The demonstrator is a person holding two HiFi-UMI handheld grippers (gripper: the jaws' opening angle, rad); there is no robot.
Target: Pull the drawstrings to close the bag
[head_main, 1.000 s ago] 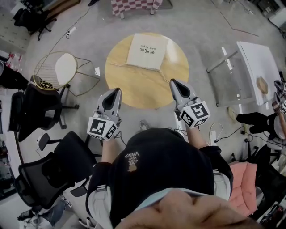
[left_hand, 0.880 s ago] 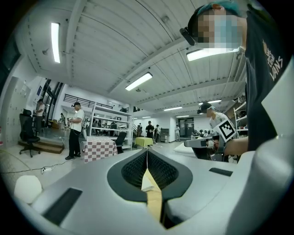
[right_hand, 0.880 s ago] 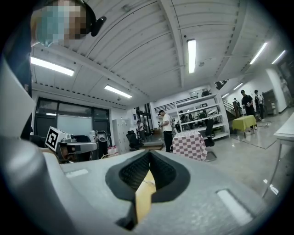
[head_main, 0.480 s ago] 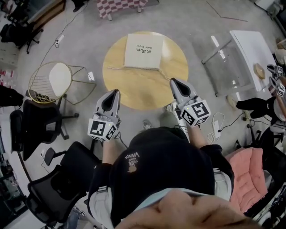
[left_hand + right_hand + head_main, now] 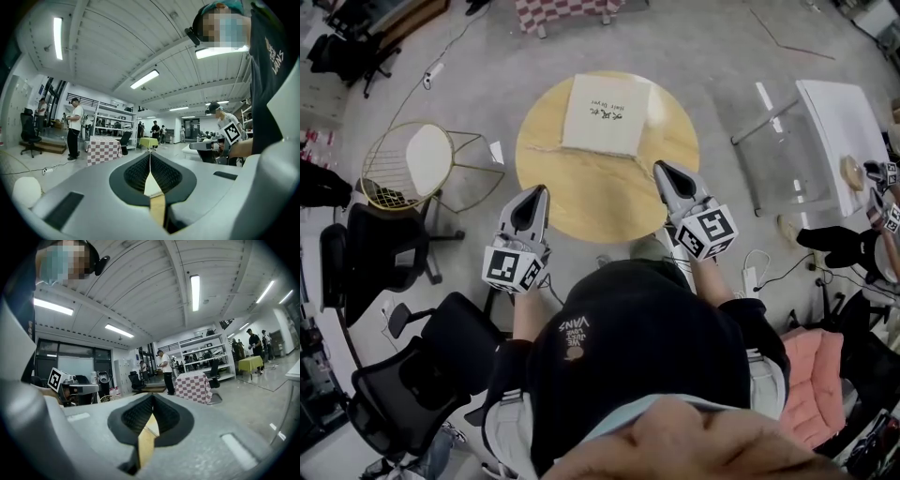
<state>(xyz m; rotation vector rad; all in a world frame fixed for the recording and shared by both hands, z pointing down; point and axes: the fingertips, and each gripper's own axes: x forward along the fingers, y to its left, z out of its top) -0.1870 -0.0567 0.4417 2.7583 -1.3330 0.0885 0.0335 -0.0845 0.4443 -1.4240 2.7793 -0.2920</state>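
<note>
Supporting table (image 5: 581, 202): round, pale wood, on grey floor.
Bag (image 5: 605, 114): cream cloth, flat, printed side up, at table's far edge.
Left gripper (image 5: 542, 191): over table's near-left edge, jaws pressed together, nothing between them.
Right gripper (image 5: 660, 169): over table's near-right edge, jaws closed tight, empty.
Cord (image 5: 546, 147): thin, trailing from bag's near-left corner toward table's left edge.

The left gripper (image 5: 150, 161) points across the room, jaws pressed together, nothing between them. Beyond stand a checkered-cloth table (image 5: 103, 150), a yellow-green table (image 5: 149, 142) and a person in a white shirt (image 5: 74, 126).
</note>
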